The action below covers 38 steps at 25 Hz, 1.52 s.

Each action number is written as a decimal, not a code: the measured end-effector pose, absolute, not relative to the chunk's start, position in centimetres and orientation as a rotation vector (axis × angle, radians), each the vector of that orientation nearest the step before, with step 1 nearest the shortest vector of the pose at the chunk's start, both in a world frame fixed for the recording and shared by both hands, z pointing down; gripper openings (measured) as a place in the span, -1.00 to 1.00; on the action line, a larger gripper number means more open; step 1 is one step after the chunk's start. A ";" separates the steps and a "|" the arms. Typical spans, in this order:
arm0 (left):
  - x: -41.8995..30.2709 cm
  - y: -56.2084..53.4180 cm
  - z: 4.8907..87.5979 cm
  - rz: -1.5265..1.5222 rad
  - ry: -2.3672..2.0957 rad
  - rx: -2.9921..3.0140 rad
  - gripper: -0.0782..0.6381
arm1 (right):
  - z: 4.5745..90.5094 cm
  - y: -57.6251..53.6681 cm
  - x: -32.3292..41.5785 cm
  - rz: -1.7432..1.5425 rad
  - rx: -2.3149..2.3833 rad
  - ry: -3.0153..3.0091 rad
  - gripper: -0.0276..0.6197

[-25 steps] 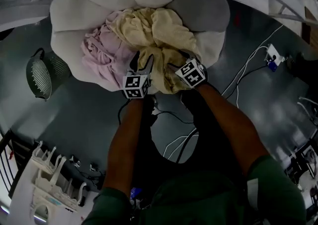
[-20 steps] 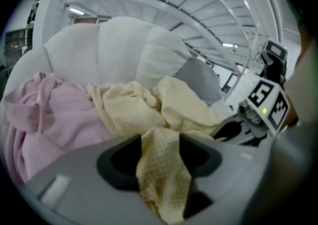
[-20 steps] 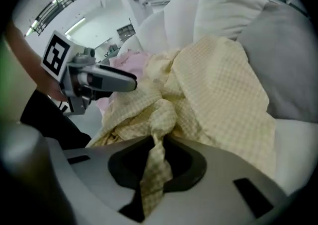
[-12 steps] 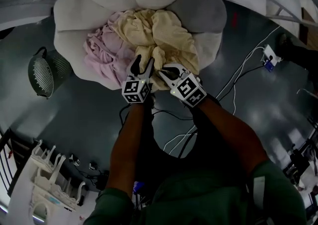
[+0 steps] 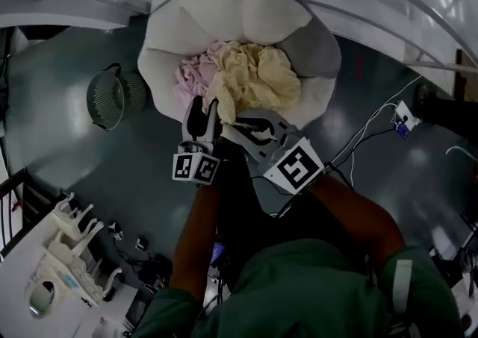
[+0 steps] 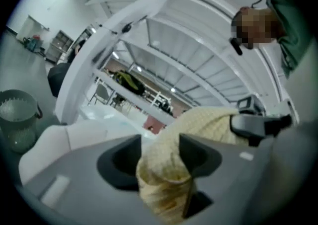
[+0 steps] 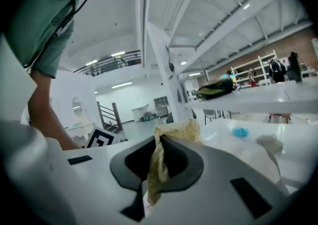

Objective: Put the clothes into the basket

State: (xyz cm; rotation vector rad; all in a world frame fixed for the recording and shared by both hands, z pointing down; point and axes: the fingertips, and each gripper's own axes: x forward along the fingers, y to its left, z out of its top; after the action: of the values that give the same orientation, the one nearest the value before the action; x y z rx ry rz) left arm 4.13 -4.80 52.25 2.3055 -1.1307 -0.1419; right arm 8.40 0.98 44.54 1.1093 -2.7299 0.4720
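Left hand-held gripper [image 5: 202,113] and right hand-held gripper [image 7: 160,143] both clench the yellow garment [image 5: 258,79]; its trailing cloth could drag the pink garment [image 5: 190,75] off the beanbag [image 5: 179,27].

Bunched yellow cloth [image 5: 258,79] touches pink cloth [image 5: 192,75]; basket [image 5: 112,98] apart.

Pale yellow cloth [image 5: 258,79] with waffle texture, pink cloth [image 5: 191,75], white beanbag [image 5: 224,8], dark green slatted basket [image 5: 112,98], green shirt [image 5: 299,292], grey floor [image 5: 89,157].

The place was a large, hall-like lab or studio: white steel beams [image 7: 233,15] under a high ceiling with strip lights [image 7: 118,54], a brick wall [image 7: 298,40], shelving [image 7: 256,75], and loose cables [image 5: 364,131] across a grey floor [image 5: 97,172].
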 end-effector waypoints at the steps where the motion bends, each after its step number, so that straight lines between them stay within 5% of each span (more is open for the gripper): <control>1: 3.5 -5.1 49.6 -0.182 -1.148 2.317 -0.12 | 42.1 0.6 7.7 0.439 1.087 -2.764 -0.85; 16: -10.4 -7.8 19.7 -0.600 -1.502 2.629 -0.44 | 13.4 -5.2 -6.5 0.059 0.638 -3.216 -0.85; 30: -37.7 -17.9 10.7 -0.078 -1.823 2.732 -0.64 | 4.9 -18.4 -32.5 0.070 0.485 -3.368 -0.85; 38: -49.4 -23.4 10.5 -0.059 -1.856 2.738 -0.65 | 5.3 -25.1 -43.1 0.068 0.480 -3.389 -0.85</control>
State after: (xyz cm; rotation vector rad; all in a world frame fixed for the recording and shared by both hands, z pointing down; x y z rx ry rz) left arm -49.42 -23.41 10.46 2.7385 -1.8555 -0.0588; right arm -43.13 -25.07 5.29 0.4802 -3.3888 0.0678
